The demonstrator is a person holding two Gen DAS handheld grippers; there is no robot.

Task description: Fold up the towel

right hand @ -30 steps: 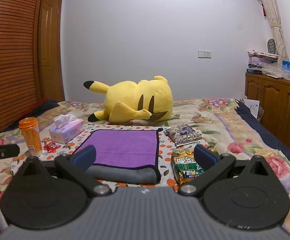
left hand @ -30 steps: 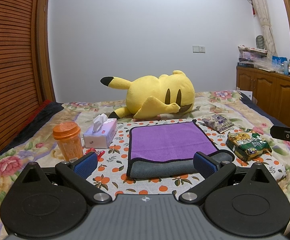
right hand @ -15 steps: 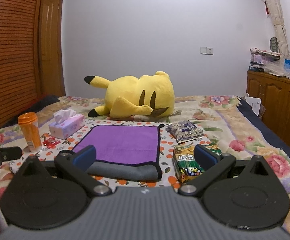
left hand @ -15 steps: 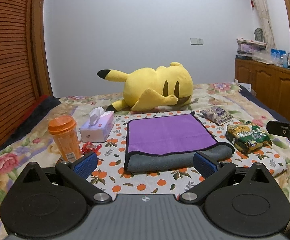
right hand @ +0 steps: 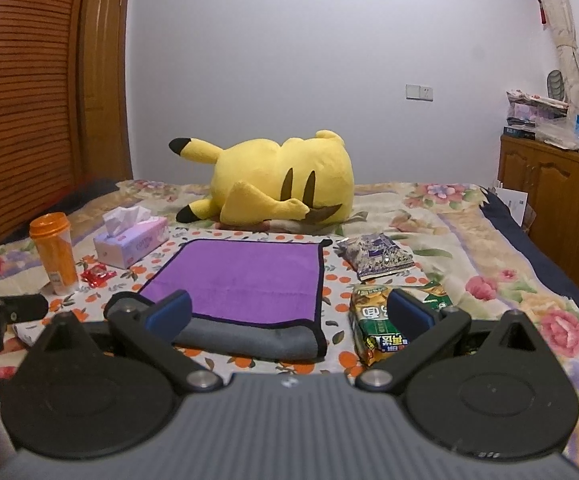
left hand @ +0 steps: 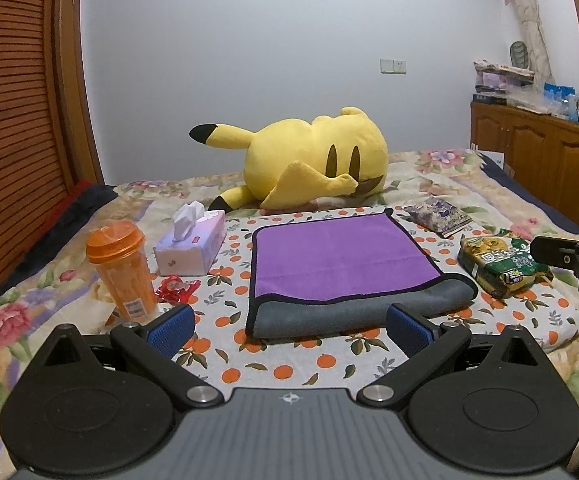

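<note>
The towel (left hand: 341, 260) lies folded on the bed, purple side up with a black hem and a grey rolled fold along its near edge; it also shows in the right wrist view (right hand: 241, 280). My left gripper (left hand: 289, 326) is open and empty, just short of the towel's near edge. My right gripper (right hand: 287, 310) is open and empty, over the towel's near right corner and a snack bag. Neither touches the towel. The right gripper's finger shows at the right edge of the left wrist view (left hand: 569, 258).
An orange-and-white cloth (left hand: 329, 364) covers the flowered bedspread. Left of the towel stand an orange bottle (left hand: 123, 268), a tissue box (left hand: 191, 244) and a red wrapper (left hand: 175, 290). Right lie a green snack bag (left hand: 501, 266) and a purple packet (left hand: 439, 216). A yellow plush (left hand: 313, 164) lies behind.
Both grippers have drawn back and tilted slightly, so the towel sits a little farther ahead in both views. Both stay open. The towel has not moved.
</note>
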